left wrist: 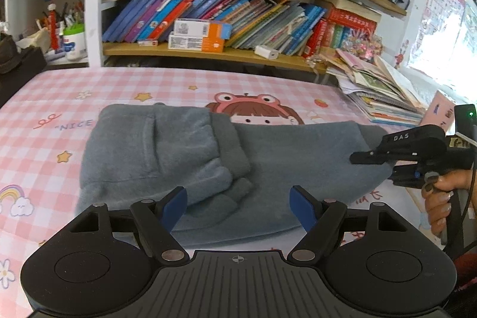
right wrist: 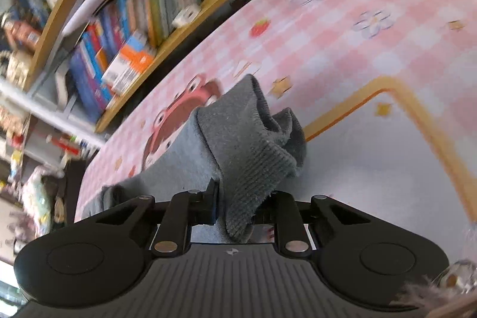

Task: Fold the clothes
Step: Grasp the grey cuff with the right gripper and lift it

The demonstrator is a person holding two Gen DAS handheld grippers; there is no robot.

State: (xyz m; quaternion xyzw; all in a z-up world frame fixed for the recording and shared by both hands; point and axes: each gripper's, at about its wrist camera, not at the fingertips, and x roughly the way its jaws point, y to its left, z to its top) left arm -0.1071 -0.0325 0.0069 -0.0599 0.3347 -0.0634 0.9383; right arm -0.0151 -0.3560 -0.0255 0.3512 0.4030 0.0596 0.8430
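Note:
A grey fleece garment [left wrist: 167, 145] lies partly folded across the pink checked sheet [left wrist: 44, 115], with a doubled-over section and a ribbed cuff on its left half. My left gripper [left wrist: 238, 195] hovers over the garment's near edge, its blue pads wide apart and nothing between them. My right gripper [left wrist: 356, 158] comes in from the right at the garment's right end. In the right wrist view the right gripper [right wrist: 238, 207] is shut on a dark ribbed hem [right wrist: 247, 157] of the garment, which bunches up between the fingers and is raised off the sheet.
A bookshelf [left wrist: 208, 49] packed with books runs along the far edge of the bed. A loose stack of magazines [left wrist: 381, 91] sits at the back right corner. A person's hand [left wrist: 441, 189] holds the right gripper's handle. Dark items sit at far left.

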